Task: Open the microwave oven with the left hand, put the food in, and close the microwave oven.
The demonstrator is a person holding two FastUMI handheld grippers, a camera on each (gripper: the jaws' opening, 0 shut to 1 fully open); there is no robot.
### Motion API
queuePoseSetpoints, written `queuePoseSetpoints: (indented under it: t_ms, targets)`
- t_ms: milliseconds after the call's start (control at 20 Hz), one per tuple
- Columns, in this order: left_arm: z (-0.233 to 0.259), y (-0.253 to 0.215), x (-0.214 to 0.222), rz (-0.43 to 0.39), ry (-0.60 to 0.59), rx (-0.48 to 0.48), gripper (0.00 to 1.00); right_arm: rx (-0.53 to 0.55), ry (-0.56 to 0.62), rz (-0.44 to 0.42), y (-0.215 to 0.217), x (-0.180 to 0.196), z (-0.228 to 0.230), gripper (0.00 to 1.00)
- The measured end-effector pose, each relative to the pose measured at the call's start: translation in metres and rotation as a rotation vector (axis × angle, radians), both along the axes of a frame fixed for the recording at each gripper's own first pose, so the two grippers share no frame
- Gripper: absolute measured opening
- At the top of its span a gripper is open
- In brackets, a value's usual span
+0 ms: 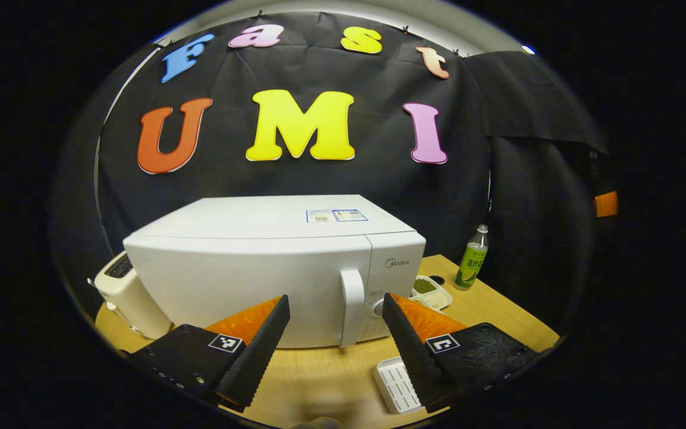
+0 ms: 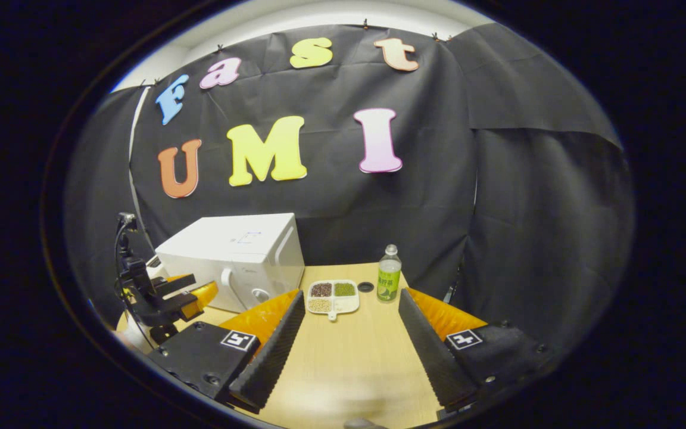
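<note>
The white microwave stands shut on the wooden table, its vertical door handle straight ahead of my left gripper. That gripper is open and holds nothing, a short way in front of the door. The food is a white divided tray of grains and beans, to the right of the microwave. My right gripper hovers open over the table, pointing at the tray from a distance. In the right gripper view the left gripper shows before the microwave. The tray is partly hidden behind a finger.
A green-labelled bottle stands right of the tray, with a small black ring beside it. A white toaster sits left of the microwave. A white ribbed flat piece lies on the table near my left gripper.
</note>
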State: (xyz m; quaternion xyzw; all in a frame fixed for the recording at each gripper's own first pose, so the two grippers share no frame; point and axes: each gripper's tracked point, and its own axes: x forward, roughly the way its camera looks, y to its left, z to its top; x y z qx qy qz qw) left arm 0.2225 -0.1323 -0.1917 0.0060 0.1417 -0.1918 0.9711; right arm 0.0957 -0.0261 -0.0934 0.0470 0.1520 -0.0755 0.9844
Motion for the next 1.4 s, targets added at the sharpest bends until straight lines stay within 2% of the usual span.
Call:
queuePoseSetpoints:
  t_ms: [50,100,150,200,450,500,550,600,800,850,900,950,1000,1100,1150,1200,1400]
  targets:
    - [0.002,-0.002,-0.003,0.005,-0.011,-0.003,0.95,0.006,-0.002,0.0,0.002,-0.001,0.001,0.92]
    - [0.004,-0.001,-0.006,0.009,-0.007,-0.007,0.95,0.009,-0.005,-0.001,0.005,-0.003,0.001,0.92]
    - [0.006,0.002,-0.007,0.017,-0.012,-0.004,0.95,0.01,-0.009,-0.003,0.008,-0.005,0.002,1.0]
    - [0.008,0.005,-0.009,0.028,-0.009,0.004,0.95,0.01,-0.016,-0.002,0.009,-0.007,0.004,0.92]
    - [0.039,0.025,-0.03,0.054,-0.023,-0.028,0.95,-0.011,-0.052,0.003,0.016,-0.018,0.017,0.92]
    - [0.047,0.033,-0.036,0.064,-0.033,-0.029,0.95,-0.014,-0.061,0.002,0.017,-0.021,0.019,1.0]
    - [0.057,0.043,-0.042,0.075,-0.047,-0.031,0.95,-0.017,-0.067,0.002,0.018,-0.023,0.021,1.0]
    - [0.065,0.054,-0.05,0.087,-0.057,-0.03,0.95,-0.02,-0.074,0.001,0.018,-0.025,0.023,0.92]
    - [0.096,0.101,-0.085,0.134,-0.101,-0.033,0.95,-0.012,-0.105,-0.005,0.021,-0.028,0.028,0.92]
    - [0.101,0.114,-0.095,0.151,-0.107,-0.032,0.95,-0.007,-0.11,-0.007,0.022,-0.029,0.029,1.0]
    - [0.105,0.127,-0.104,0.171,-0.113,-0.025,0.95,-0.007,-0.113,-0.011,0.023,-0.031,0.028,0.92]
    - [0.109,0.139,-0.113,0.191,-0.117,-0.02,0.95,-0.006,-0.119,-0.011,0.025,-0.032,0.028,1.0]
    - [0.113,0.149,-0.122,0.206,-0.121,-0.017,0.95,-0.005,-0.132,-0.01,0.028,-0.034,0.03,0.92]
    - [0.121,0.168,-0.136,0.237,-0.114,-0.028,0.95,-0.021,-0.166,-0.013,0.032,-0.035,0.037,0.92]
    - [0.125,0.175,-0.141,0.249,-0.111,-0.039,0.95,-0.029,-0.179,-0.013,0.034,-0.036,0.039,1.0]
    - [0.13,0.182,-0.145,0.265,-0.114,-0.043,0.95,-0.035,-0.191,-0.01,0.038,-0.037,0.04,0.92]
    - [0.141,0.2,-0.157,0.3,-0.135,-0.032,0.95,-0.049,-0.209,0.016,0.057,-0.036,0.044,0.92]
